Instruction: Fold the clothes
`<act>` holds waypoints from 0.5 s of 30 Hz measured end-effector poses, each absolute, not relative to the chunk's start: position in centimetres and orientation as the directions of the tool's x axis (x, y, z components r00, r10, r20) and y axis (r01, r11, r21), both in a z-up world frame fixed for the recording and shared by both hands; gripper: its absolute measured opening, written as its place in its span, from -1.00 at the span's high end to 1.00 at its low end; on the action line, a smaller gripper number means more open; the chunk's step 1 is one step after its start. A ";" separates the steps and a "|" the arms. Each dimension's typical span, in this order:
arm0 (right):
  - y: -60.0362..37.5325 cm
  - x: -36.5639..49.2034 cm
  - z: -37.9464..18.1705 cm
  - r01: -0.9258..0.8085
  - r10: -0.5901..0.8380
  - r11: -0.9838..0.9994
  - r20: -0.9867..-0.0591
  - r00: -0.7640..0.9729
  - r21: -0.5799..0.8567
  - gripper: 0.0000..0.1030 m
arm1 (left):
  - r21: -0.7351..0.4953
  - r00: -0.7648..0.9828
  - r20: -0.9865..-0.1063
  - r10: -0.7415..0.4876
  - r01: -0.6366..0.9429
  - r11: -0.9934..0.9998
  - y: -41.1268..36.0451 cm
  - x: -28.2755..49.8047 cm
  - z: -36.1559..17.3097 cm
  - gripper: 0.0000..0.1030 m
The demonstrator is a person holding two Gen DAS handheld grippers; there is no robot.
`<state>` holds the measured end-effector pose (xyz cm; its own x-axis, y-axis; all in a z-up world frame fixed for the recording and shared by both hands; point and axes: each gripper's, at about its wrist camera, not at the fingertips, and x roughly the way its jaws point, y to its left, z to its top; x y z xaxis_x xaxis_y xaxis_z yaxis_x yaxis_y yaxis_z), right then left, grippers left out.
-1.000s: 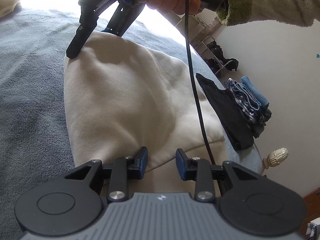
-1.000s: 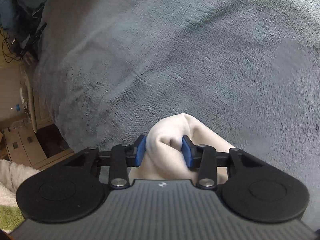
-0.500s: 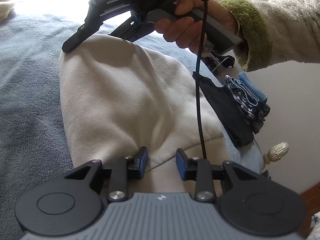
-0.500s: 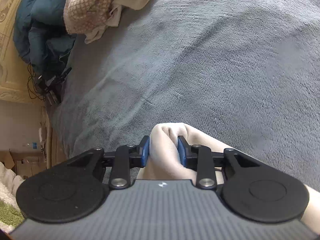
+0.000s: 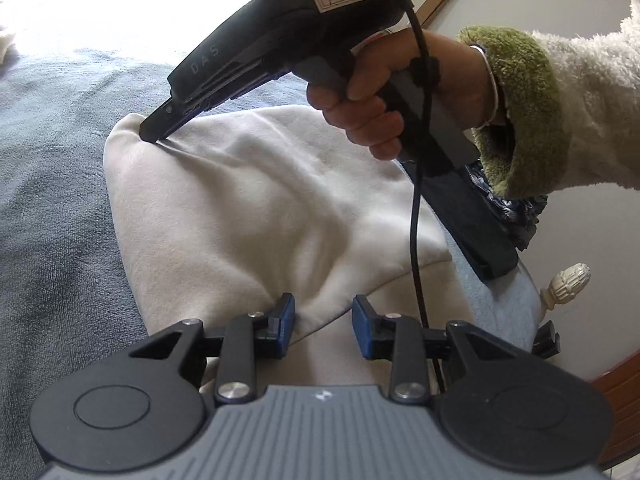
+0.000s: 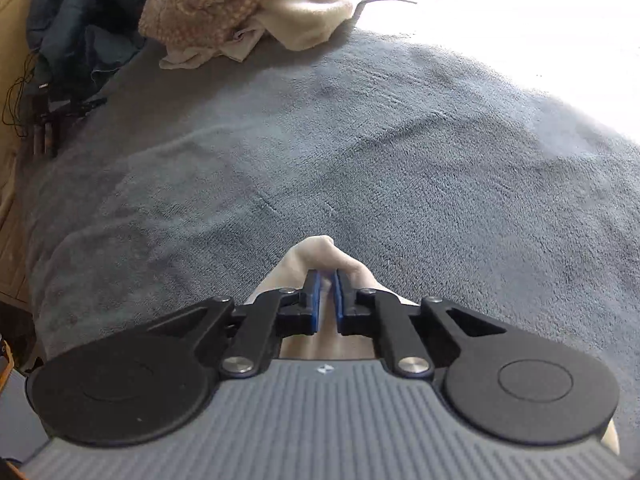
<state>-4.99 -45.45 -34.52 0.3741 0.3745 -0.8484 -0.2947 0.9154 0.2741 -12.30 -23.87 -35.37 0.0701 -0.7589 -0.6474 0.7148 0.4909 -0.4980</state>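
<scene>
A cream garment (image 5: pixel 248 208) lies folded on the grey-blue blanket (image 5: pixel 52 240). My left gripper (image 5: pixel 324 312) hovers at its near edge, jaws apart, with the fold's hem running between the blue pads (image 5: pixel 286 320). A person's hand (image 5: pixel 360 92) holds my right gripper (image 5: pixel 154 136) at the garment's far corner, where creases fan out from its tip. In the right wrist view the right gripper (image 6: pixel 327 280) has its jaws closing, almost together, pinching a ridge of the cream garment (image 6: pixel 316 252) that bunches around the tips.
A dark folded garment (image 5: pixel 480 236) and patterned clothes (image 5: pixel 516 216) sit at the bed's right edge, by a carved bedpost knob (image 5: pixel 568 284). A black cable (image 5: pixel 416 200) hangs across the garment. A pile of knitwear (image 6: pixel 240 8) and a dark jacket (image 6: pixel 76 28) lie at the far side.
The right gripper's jaws went from wide around the cloth fold to nearly together on it. Its hand tilted and swung closer in the left wrist view. The left gripper stayed put.
</scene>
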 end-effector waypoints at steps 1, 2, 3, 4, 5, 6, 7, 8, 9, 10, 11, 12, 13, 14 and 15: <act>-45.5 -5.3 -34.4 -0.285 0.376 0.917 -0.840 0.392 0.279 0.89 | -0.500 0.067 -0.651 -0.756 0.711 0.494 -24.0 -12.3 -35.3 0.36; -45.4 -6.0 -33.8 -0.278 0.368 0.922 -0.834 0.411 0.270 0.90 | -0.502 0.066 -0.654 -0.753 0.707 0.498 -24.0 -12.3 -35.2 0.36; -45.2 -6.6 -33.2 -0.265 0.361 0.927 -0.829 0.427 0.267 0.89 | -0.503 0.063 -0.658 -0.750 0.705 0.500 -24.1 -12.3 -35.0 0.33; -45.8 -7.8 -32.2 -0.234 0.351 0.934 -0.822 0.448 0.271 0.88 | -0.502 0.059 -0.663 -0.747 0.705 0.501 -24.2 -12.3 -34.8 0.30; -46.7 -8.9 -31.2 -0.214 0.351 0.935 -0.815 0.461 0.281 0.88 | -0.502 0.056 -0.668 -0.742 0.702 0.505 -24.2 -12.2 -34.6 0.30; -47.5 -10.1 -30.2 -0.203 0.345 0.938 -0.809 0.476 0.281 0.87 | -0.506 0.052 -0.675 -0.736 0.693 0.513 -24.2 -12.0 -34.3 0.30; -48.2 -11.2 -29.3 -0.196 0.332 0.943 -0.805 0.491 0.269 0.86 | -0.513 0.049 -0.681 -0.731 0.680 0.524 -24.2 -11.7 -33.9 0.26; -49.0 -12.6 -28.8 -0.183 0.288 0.957 -0.816 0.501 0.225 0.86 | -0.518 0.051 -0.685 -0.726 0.667 0.536 -24.0 -11.4 -33.5 0.23; -49.8 -14.0 -28.3 -0.171 0.244 0.969 -0.825 0.510 0.181 0.86 | -0.517 0.060 -0.688 -0.724 0.659 0.546 -23.8 -11.2 -33.0 0.17; -50.6 -15.3 -27.8 -0.157 0.199 0.978 -0.831 0.519 0.136 0.86 | -0.511 0.073 -0.688 -0.722 0.657 0.553 -23.6 -10.9 -32.3 0.14; -51.4 -16.7 -27.3 -0.144 0.154 0.985 -0.836 0.527 0.091 0.86 | -0.501 0.089 -0.687 -0.722 0.662 0.558 -23.6 -10.7 -31.6 0.14; -52.1 -17.4 -27.4 -0.132 0.121 0.990 -0.833 0.539 0.058 0.85 | -0.489 0.108 -0.682 -0.723 0.668 0.561 -23.9 -10.3 -30.8 0.10; -52.5 -17.7 -27.7 -0.125 0.096 0.992 -0.830 0.549 0.033 0.85 | -0.477 0.131 -0.676 -0.725 0.672 0.566 -24.2 -9.7 -30.2 0.06; -52.9 -17.9 -28.0 -0.117 0.072 0.993 -0.826 0.559 0.008 0.85 | -0.464 0.157 -0.673 -0.723 0.672 0.577 -24.7 -9.1 -29.7 0.04; -53.1 -17.7 -28.4 -0.108 0.060 0.994 -0.814 0.577 -0.004 0.85 | -0.447 0.185 -0.673 -0.716 0.670 0.593 -25.3 -8.2 -29.5 0.01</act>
<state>-17.67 -53.13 -28.38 0.5772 0.0596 -0.8144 -0.1082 0.9941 -0.0039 -8.21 -25.29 -29.54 0.1853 -0.7160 -0.6731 0.6695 0.5934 -0.4469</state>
